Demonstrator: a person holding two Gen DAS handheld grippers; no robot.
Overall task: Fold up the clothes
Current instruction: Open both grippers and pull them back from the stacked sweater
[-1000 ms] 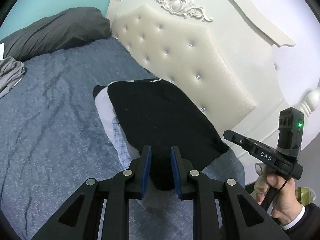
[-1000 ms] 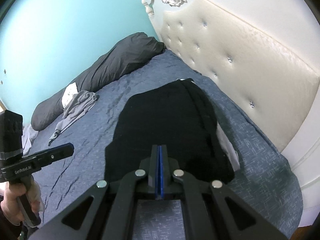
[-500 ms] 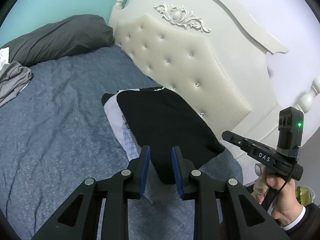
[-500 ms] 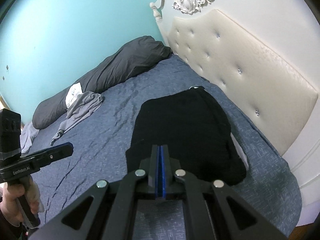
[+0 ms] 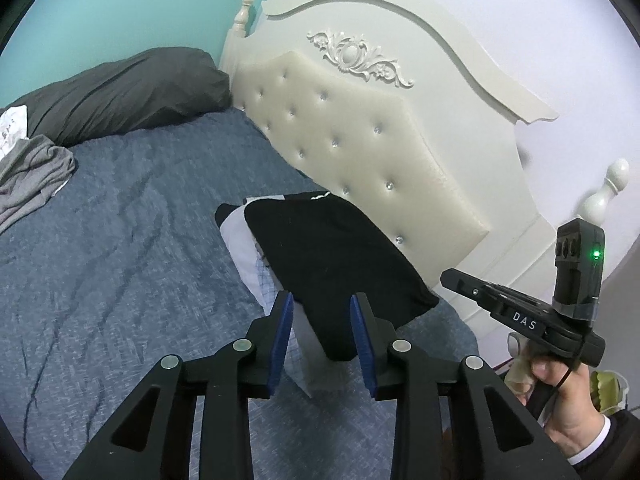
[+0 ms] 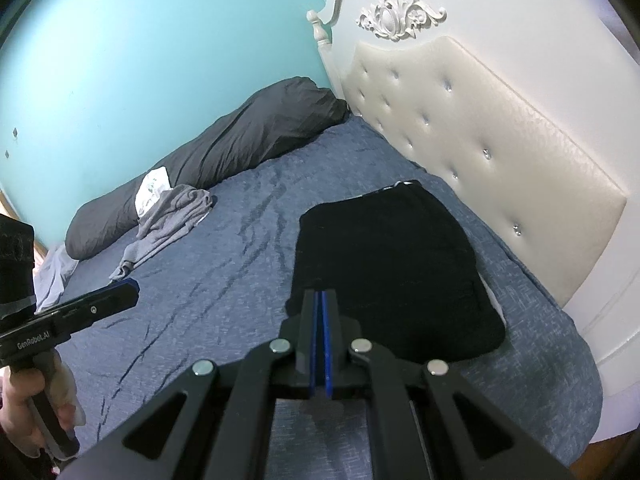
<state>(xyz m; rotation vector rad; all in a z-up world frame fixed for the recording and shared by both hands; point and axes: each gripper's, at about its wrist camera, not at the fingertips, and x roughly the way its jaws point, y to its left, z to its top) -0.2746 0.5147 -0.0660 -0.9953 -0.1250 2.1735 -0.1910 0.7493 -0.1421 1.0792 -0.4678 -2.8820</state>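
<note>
My matt black plastic left gripper [image 5: 322,312] with blue rubbery pads [image 5: 283,318] faces a matt black cloth garment [image 5: 332,256] on a rough-woven blue bedspread [image 5: 120,240] beside the glossy, tufted cream headboard [image 5: 360,152].

The right tongs [image 6: 319,344] are pressed tight together, with the blue pads touching and nothing between them. Just past their tips a black piece of clothing [image 6: 384,268] lies folded flat on the blue bed [image 6: 224,280], near the white padded headboard [image 6: 480,128]. A bit of white cloth [image 6: 493,298] peeks out from under its right edge. Far back, a long dark pillow [image 6: 224,148] rests along the teal wall [image 6: 140,48], and a crumpled grey garment [image 6: 168,220] sits beside it. At the left, a hand [image 6: 36,400] holds the left tongs [image 6: 100,304].
</note>
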